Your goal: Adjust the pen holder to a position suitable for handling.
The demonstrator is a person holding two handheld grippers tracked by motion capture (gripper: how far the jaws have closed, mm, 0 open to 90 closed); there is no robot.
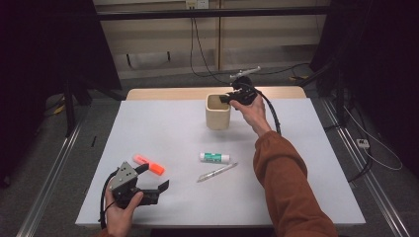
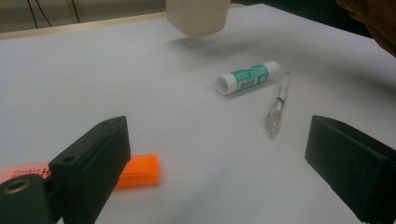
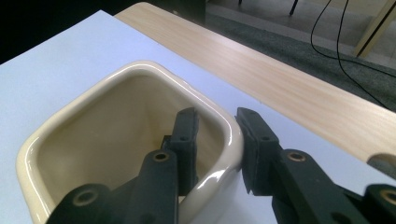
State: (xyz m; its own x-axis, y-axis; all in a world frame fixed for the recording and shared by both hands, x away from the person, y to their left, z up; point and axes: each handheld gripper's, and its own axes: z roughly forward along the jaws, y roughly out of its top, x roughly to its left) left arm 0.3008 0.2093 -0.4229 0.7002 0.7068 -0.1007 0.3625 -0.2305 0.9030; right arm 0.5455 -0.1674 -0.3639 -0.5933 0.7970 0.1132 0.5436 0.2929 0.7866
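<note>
The right tool (image 1: 228, 98) has its 2 jaws pinched on the wall of the cup (image 1: 218, 112), 1 jaw inside and 1 outside the rim, as the right gripper view shows plainly with the cream rim (image 3: 219, 140) clamped between the black pads. The cup sits toward the far side of the white worktop (image 1: 148, 133), a little right of centre, and it looks lifted or at least tipped slightly, since a soft shadow lies under it in the left gripper view (image 2: 198, 16); I cannot be sure whether its base is off the surface. The cup stands mouth up, its long axis near vertical. To carry it well, I would keep the pinch deep over the rim, hold the wrist level so the cup does not swing on that single wall, and move slowly, because glazed ceramic may slip between hard pads. The left tool (image 1: 148, 180) rests at the near left of the worktop with its jaws wide apart and nothing between them, beside the orange marker (image 1: 149, 165). The glue stick (image 1: 214, 157) and the pen (image 1: 217, 172) lie near the middle, close together, well apart from the cup, so a path toward them should stay high enough to clear both.
</note>
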